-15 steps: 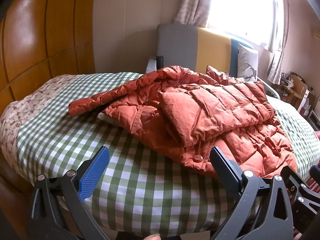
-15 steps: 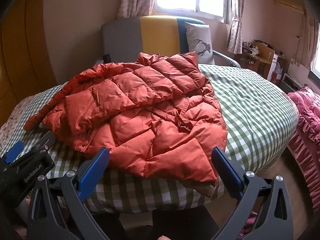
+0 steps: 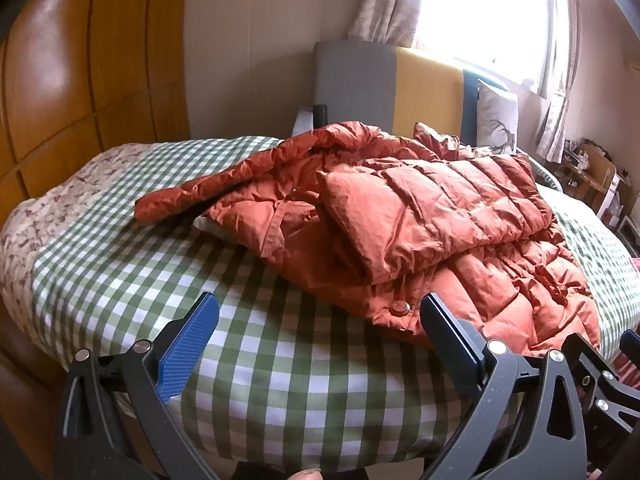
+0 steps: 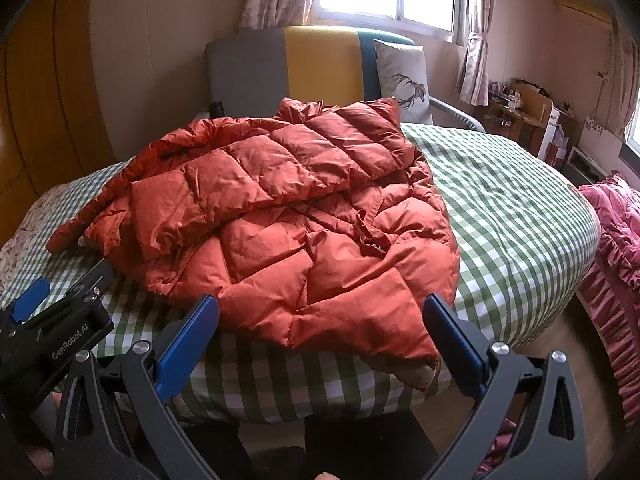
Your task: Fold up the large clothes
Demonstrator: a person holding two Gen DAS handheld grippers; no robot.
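An orange quilted puffer jacket [image 3: 420,224] lies crumpled on a round table under a green checked cloth [image 3: 280,360], with one sleeve [image 3: 208,188] trailing left and a panel folded across its top. In the right wrist view the jacket [image 4: 304,232] fills the table's middle and its hem [image 4: 416,372] hangs over the near edge. My left gripper [image 3: 320,324] is open above the near edge, its right finger close to a snap button [image 3: 399,307]. My right gripper [image 4: 320,324] is open just short of the hem. Neither holds anything.
A grey, yellow and teal chair back [image 4: 288,68] and a deer-print cushion [image 4: 404,72] stand behind the table. Wooden panels [image 3: 72,80] rise at the left. Pink ruffled fabric [image 4: 616,248] sits at the right, and a cluttered desk [image 4: 524,112] lies under the window.
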